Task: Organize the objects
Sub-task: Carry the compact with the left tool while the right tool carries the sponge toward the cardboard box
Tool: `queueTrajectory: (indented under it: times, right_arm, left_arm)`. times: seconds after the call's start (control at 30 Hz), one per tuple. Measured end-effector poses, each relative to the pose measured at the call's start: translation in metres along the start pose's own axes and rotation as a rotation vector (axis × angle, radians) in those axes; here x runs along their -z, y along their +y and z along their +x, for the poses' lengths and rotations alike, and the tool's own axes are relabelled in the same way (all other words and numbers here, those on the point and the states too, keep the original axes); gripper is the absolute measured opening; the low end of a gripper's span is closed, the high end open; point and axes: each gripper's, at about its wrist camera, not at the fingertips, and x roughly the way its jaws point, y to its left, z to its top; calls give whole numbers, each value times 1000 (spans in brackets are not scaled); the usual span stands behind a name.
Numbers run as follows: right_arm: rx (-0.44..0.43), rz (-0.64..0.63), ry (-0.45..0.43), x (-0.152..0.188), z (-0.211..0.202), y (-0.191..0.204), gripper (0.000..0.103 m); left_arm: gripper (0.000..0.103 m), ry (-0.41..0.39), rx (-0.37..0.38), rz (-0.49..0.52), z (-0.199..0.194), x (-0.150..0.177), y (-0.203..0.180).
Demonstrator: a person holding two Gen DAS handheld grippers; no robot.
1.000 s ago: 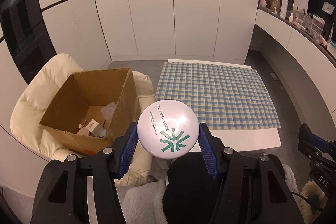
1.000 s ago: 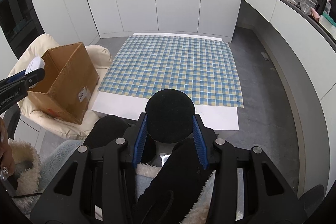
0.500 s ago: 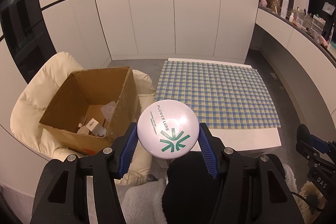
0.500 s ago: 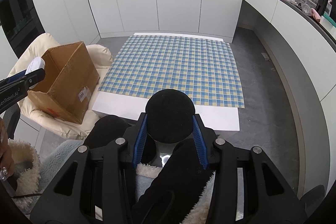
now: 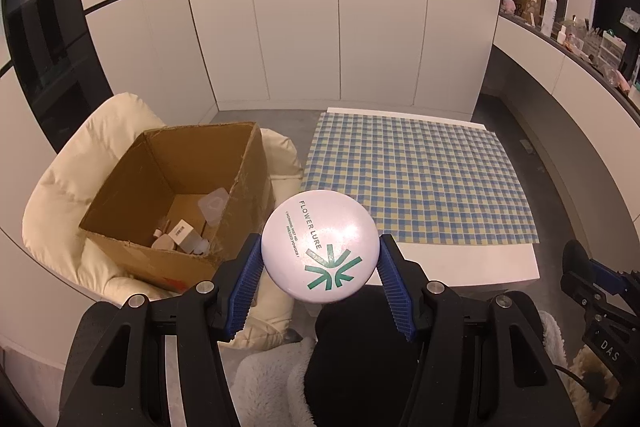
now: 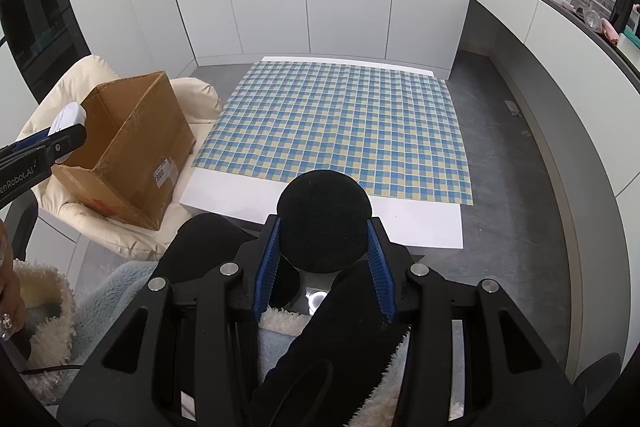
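White compact lid (image 5: 320,247), lower centre of left view, clamped in left tool (image 5: 320,269); black round piece (image 6: 324,221), lower centre of right view, clamped in right tool (image 6: 324,251). Cardboard box (image 5: 176,203) at left, checked tabletop (image 5: 416,183) beyond

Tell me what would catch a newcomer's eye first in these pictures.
First, the white round compact with a green logo, clamped in the left claw. Next, the black round disc gripped in the right claw. Beyond both lie the checked cloth on the white table and the open cardboard box to its left.
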Motion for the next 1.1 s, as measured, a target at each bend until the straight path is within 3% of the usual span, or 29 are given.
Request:
queueTrajectory:
  times: [0.43, 1.1]
  right_arm:
    - [-73, -92, 17, -12, 17, 41, 44]
    - [-250, -338, 1, -41, 35, 162, 44]
  left_arm:
    - [58, 17, -83, -97, -4, 11, 50]
    - [58, 45, -243, -298, -17, 44, 149]
